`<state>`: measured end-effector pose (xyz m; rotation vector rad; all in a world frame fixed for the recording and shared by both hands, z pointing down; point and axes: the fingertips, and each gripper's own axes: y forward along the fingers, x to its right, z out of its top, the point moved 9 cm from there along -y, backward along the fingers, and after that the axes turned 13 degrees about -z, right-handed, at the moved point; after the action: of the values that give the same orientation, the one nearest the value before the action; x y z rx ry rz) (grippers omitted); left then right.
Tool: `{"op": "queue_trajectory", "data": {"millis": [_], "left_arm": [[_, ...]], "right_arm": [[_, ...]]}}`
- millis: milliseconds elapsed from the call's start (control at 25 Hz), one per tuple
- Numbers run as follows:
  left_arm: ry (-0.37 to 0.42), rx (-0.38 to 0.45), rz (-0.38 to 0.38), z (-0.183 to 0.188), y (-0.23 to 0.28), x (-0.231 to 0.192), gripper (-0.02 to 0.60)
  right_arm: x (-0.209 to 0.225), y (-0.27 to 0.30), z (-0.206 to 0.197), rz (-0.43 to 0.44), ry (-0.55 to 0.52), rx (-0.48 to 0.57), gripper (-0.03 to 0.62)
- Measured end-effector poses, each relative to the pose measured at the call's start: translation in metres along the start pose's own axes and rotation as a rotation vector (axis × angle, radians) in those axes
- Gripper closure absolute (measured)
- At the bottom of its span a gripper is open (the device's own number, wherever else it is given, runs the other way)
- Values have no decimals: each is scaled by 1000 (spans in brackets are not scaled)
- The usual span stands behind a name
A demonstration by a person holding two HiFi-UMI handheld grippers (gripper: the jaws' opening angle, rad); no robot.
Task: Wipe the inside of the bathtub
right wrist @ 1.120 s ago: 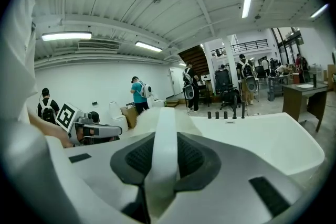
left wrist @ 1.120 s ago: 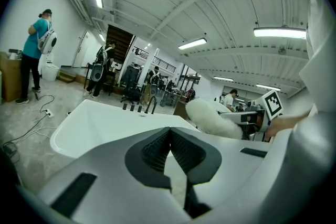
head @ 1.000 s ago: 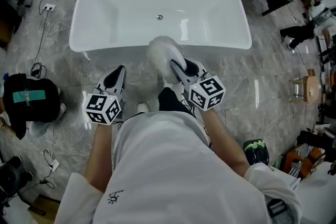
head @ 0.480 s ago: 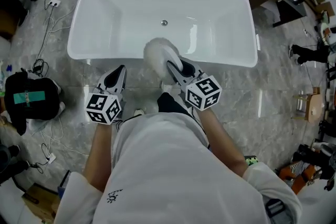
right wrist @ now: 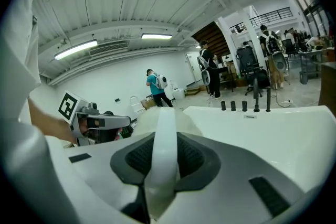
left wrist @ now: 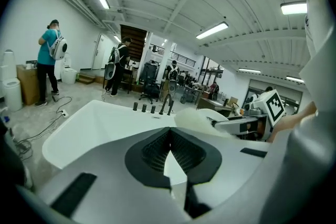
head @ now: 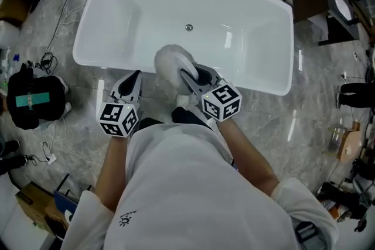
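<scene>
Glossy white rectangular bathtub (head: 117, 14), fluffy white wiper (head: 170, 62) over its near rim, in right tongs (head: 188, 76)

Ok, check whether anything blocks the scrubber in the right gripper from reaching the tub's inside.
Nothing visible does. The right gripper holds the white scrubber over the near rim of the bathtub. The basin holds only its drain, and the left gripper is outside the tub.

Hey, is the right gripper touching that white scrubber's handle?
Touching. The right gripper view shows the right gripper's dark fingers closed on the white scrubber handle, which runs up between them.
</scene>
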<state>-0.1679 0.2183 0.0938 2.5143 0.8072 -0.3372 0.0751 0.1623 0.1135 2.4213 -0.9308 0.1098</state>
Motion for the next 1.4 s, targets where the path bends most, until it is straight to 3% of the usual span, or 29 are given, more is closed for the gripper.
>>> {"op": "queue_trajectory", "data": {"millis": [360,640,800,1080,1400], "left_arm": [[-68,-19,111,-1,15,-3,571],[-107,-38,164,-5,6,-33,571],[-128,-60,155,-11,7,-52,571],[-80,-136,6,-1,34,-90,571],[40,-219,-303,25,102,-99,571]], "right_arm": [[33,36,-7,107,17,-88,494],[17,76,-11,148,32,-158,494],[8,93,-8,141,31,-177,494],[15,106,-6,-3,105,-168,494],[49,77,-9,-274,235,-93,494]]}}
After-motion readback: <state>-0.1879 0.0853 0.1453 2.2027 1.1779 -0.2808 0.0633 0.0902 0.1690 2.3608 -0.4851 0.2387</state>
